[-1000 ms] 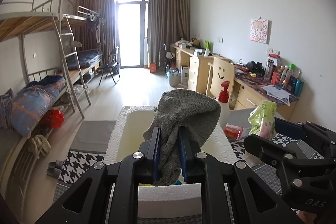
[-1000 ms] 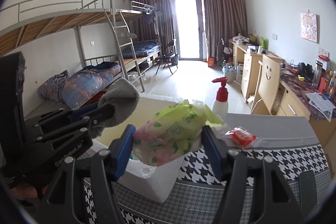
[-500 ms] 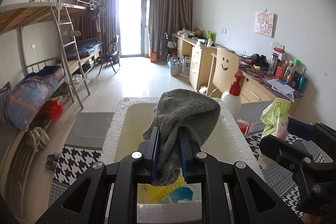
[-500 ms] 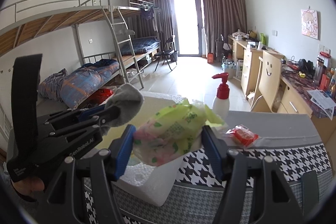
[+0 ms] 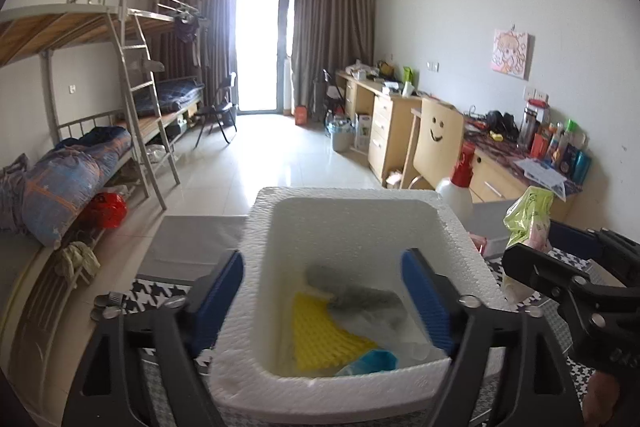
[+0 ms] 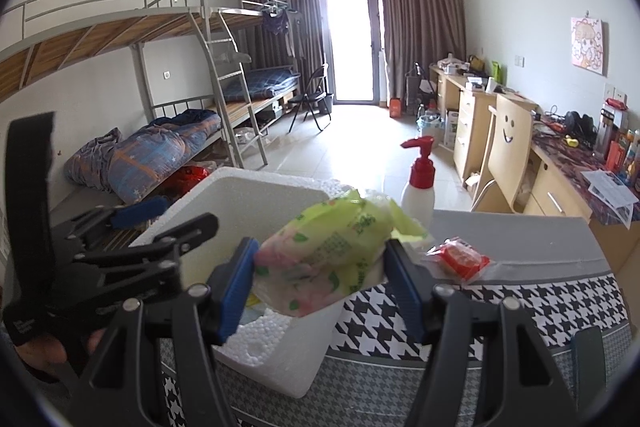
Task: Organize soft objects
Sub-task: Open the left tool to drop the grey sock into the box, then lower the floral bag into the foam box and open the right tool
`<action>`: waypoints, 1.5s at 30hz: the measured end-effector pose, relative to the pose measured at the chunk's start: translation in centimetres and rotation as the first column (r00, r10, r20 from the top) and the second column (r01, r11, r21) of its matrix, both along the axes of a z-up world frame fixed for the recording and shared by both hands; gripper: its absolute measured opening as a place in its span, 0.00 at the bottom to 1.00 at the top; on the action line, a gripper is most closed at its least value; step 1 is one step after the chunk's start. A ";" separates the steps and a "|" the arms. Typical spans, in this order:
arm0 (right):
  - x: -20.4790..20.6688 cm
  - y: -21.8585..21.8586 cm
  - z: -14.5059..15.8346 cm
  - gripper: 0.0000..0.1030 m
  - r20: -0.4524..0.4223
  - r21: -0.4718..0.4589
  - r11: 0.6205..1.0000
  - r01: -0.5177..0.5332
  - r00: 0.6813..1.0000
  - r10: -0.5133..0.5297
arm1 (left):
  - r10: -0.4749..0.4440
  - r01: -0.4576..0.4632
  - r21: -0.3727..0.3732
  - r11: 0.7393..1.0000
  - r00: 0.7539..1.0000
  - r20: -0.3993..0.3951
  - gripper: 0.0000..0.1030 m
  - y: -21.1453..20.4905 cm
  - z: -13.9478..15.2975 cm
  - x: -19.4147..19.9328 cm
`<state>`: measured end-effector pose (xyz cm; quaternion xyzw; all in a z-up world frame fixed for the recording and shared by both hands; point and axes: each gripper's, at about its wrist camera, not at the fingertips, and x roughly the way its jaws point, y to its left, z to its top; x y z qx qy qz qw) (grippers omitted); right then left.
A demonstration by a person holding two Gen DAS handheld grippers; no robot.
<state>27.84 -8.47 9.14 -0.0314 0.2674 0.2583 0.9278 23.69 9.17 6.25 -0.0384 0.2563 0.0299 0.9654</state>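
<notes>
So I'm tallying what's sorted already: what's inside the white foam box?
In the foam box: a grey cloth, a yellow bumpy sponge, clear plastic and something blue. Anything beneath these, or behind the near wall, is hidden.

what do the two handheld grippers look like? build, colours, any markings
Both match: black angular linkage frames with silver screws at the joints and blue ribbed pads on the fingers. Left gripper, right gripper. Both bodies carry faint lettering, too blurred to read. No cables or sleeves in view.
</notes>
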 end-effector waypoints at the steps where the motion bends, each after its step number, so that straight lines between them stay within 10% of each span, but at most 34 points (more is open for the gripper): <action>1: 0.0 0.1 0.0 0.66 0.000 0.000 1.000 -0.001 1.000 0.001 | 0.005 -0.005 0.001 1.000 1.000 0.008 0.88 0.2 0.1 -0.4; 45: 1.2 6.3 -0.3 0.66 -0.028 -0.031 0.992 -0.122 0.992 0.122 | 0.189 -0.190 0.003 0.982 0.981 0.048 0.99 6.4 -0.9 -7.7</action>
